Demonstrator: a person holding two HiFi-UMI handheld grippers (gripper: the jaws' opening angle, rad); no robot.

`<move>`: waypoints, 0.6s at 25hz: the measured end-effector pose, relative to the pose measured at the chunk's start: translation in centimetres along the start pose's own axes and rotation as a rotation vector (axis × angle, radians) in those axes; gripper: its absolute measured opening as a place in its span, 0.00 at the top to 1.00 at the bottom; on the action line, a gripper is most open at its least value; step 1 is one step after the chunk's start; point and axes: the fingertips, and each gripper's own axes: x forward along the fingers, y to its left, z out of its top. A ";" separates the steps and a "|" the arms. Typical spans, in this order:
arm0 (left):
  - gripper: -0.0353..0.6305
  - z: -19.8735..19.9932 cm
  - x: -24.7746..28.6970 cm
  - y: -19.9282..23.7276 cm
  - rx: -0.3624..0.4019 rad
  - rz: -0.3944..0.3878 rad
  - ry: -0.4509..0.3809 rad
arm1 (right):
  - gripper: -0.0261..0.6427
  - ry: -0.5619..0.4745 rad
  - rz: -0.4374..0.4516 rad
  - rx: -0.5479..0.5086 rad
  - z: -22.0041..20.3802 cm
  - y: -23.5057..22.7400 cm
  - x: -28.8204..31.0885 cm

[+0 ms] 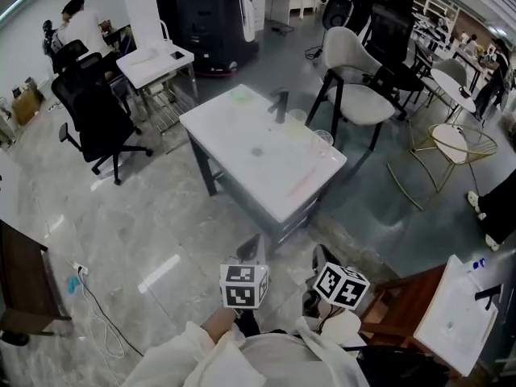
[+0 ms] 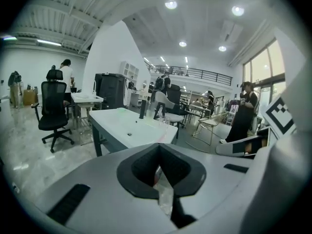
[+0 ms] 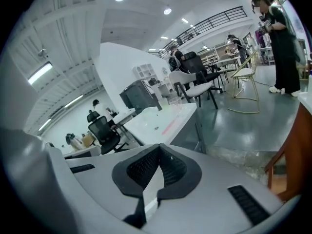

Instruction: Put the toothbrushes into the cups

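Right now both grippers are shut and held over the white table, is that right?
Not quite. Both are shut, but the left gripper and the right gripper are short of the white table, held over the floor close to the person's body. The head view shows it.
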 end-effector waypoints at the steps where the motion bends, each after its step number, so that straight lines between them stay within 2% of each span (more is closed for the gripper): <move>1: 0.95 0.7 1.1 0.4 0.007 -0.012 0.001 | 0.93 -0.005 -0.011 0.007 0.6 0.0 0.9; 9: 0.95 6.4 8.8 4.5 0.025 -0.114 0.021 | 0.93 -0.034 -0.060 0.016 5.7 3.4 7.9; 15: 0.95 8.8 13.0 7.1 0.008 -0.160 0.030 | 0.93 -0.023 -0.111 0.015 8.0 4.7 11.6</move>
